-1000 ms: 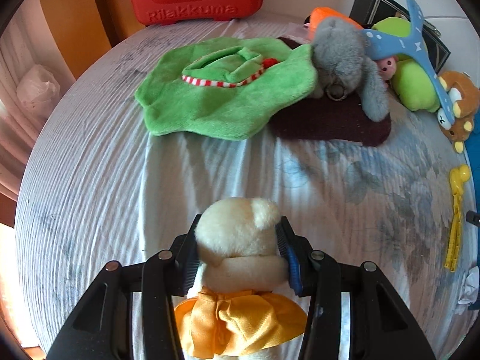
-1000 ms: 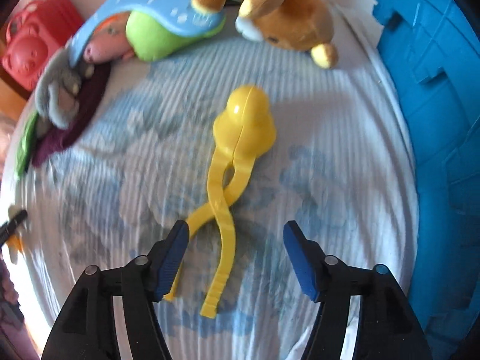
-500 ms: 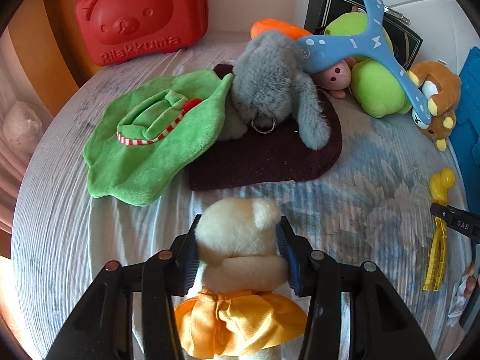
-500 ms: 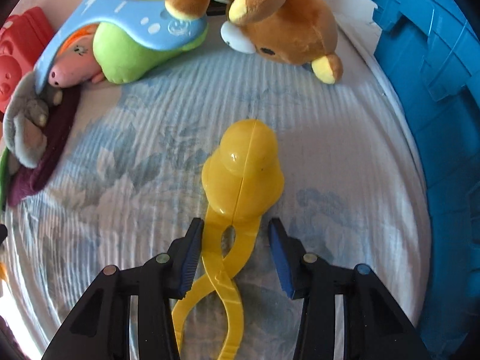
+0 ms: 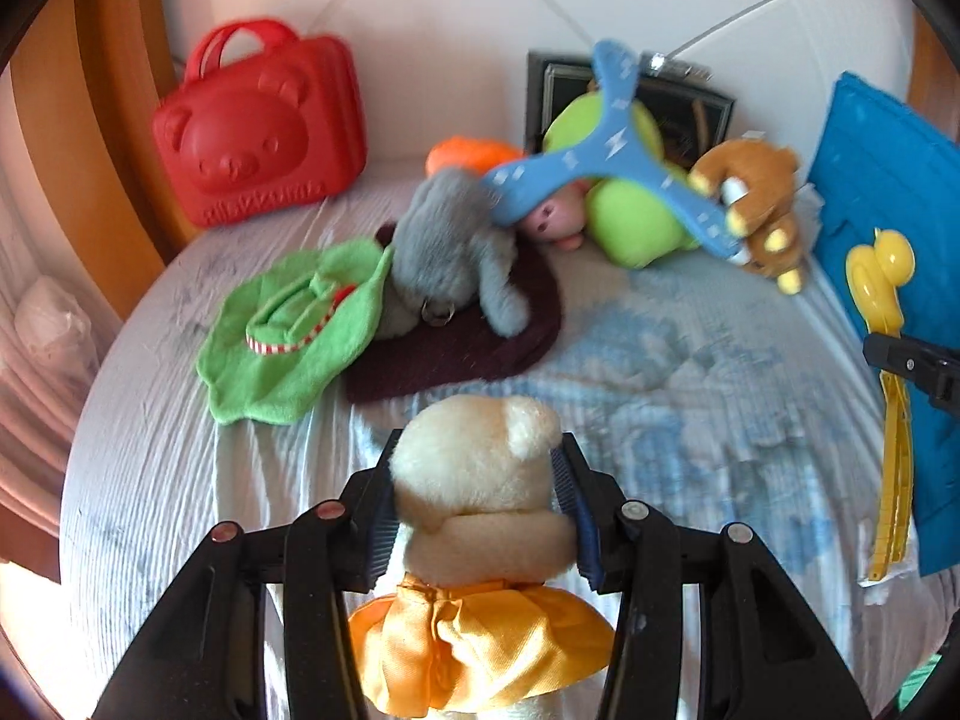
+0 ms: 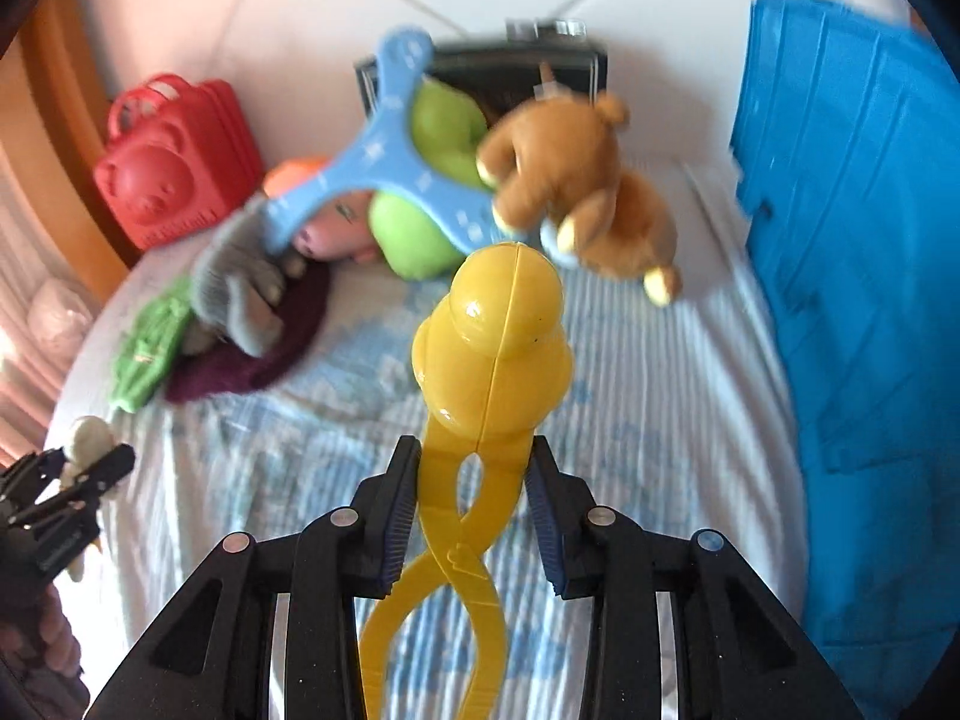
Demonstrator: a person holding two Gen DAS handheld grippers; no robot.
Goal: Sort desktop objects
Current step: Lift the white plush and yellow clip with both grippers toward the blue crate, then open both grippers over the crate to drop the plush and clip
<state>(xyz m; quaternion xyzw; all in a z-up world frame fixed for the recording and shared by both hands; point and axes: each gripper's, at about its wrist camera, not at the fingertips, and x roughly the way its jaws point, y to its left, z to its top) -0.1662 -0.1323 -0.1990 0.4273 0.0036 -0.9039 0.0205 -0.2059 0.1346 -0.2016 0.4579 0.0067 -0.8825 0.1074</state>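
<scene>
Cream plush bear (image 5: pixel 477 480) in an orange skirt fills the bottom of the left wrist view, clamped at the head between the two pads of the left gripper (image 5: pixel 477 513). A second ago the bed sheet (image 5: pixel 150 480) lay close beneath it; now more of the bed shows, so the bear has been lifted clear. Beyond the bear lie a green cloth (image 5: pixel 288 336) and a grey plush (image 5: pixel 447 252) on a dark mat (image 5: pixel 456 354). A red bear case (image 5: pixel 258 132) stands further back against the wall. To the bear's right, a blue bin (image 5: pixel 888 300) stands at the bed's edge.

In the right wrist view, the right gripper (image 6: pixel 474 510) is closed around the crossed handles of a yellow duck-shaped tong toy (image 6: pixel 492 336). A second ago its jaws stood wide open over the toy on the sheet; now the duck head rides raised off the sheet. The blue bin is to the toy's right, a brown bear plush (image 6: pixel 576 180) just behind it.

Both hands now carry a toy, so sorting likely moves on to dropping each one, perhaps into the bin.
</scene>
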